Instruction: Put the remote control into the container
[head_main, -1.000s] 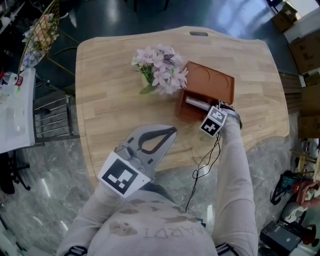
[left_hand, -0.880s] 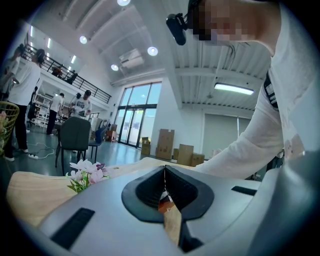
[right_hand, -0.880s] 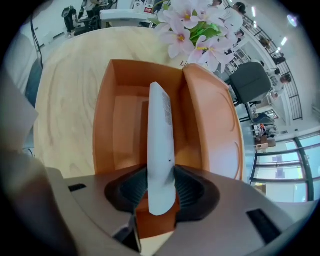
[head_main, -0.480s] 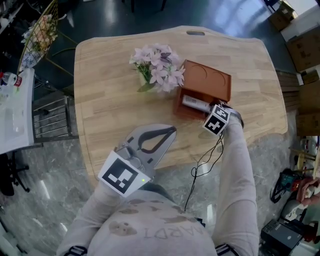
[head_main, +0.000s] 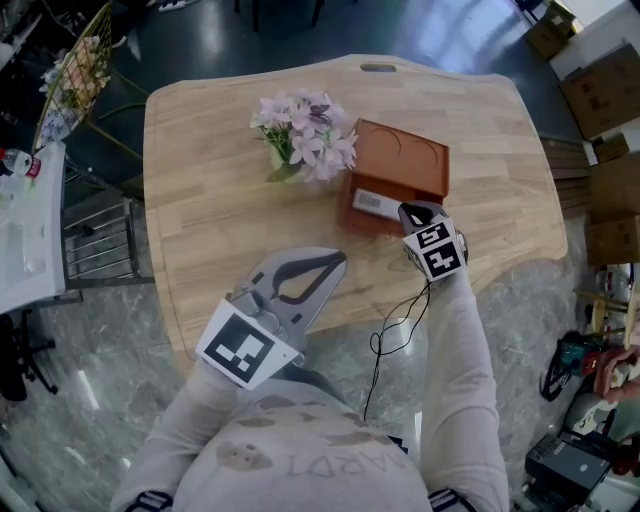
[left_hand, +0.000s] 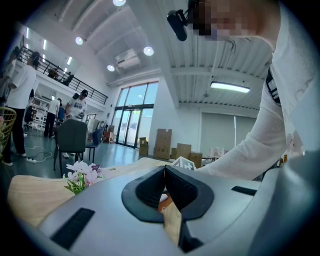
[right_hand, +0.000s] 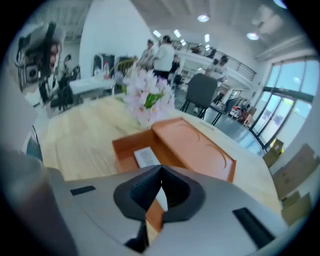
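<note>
On a big light wooden table (head_main: 220, 200), a brown box-shaped container (head_main: 405, 160) is set. The grey left gripper (head_main: 335, 262) is held at the near table edge, fingers pressed together on nothing; the grey right gripper (head_main: 412, 212) is held just above the container, and its fingers have just been closed together, with nothing between them. The small flat white remote control (head_main: 375, 203) is laid inside the container's open slot.

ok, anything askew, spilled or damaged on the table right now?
Nothing stands out. The remote control lies inside the open compartment of the container, the flowers stand upright beside it, and no spill or damage shows on the wooden table.
</note>
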